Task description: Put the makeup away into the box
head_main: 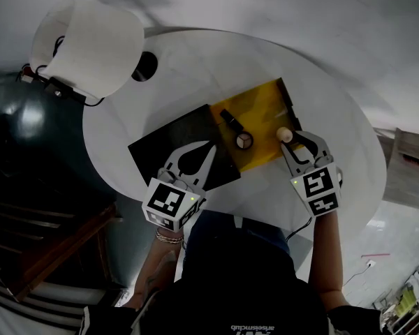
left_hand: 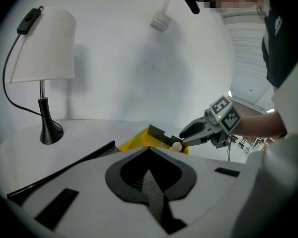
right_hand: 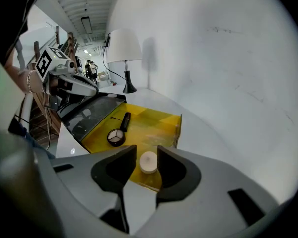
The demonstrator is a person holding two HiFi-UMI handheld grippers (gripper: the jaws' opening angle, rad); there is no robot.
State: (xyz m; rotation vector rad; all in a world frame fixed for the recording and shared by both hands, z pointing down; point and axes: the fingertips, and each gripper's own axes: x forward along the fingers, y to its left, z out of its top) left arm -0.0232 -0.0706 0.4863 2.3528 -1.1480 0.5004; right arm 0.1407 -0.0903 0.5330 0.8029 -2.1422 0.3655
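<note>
Right gripper (right_hand: 146,151) jaws part open, flanking a small cream jar (right_hand: 148,161) without squeezing it. The jar appears to sit at the near edge of the yellow box (right_hand: 159,120), near the compact (right_hand: 115,137) and dark tube (right_hand: 125,120). Left gripper (left_hand: 149,150) closed, empty, over black lid (head_main: 160,152). Jar looks light, rigid and smooth-sided, so likely slippery: grip across its round wall.

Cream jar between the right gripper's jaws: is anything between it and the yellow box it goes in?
Nothing visible. The cream jar appears to sit on the yellow box floor near its front edge, between the parted jaws of the right gripper. The compact and black tube lie farther in, apart from it.
</note>
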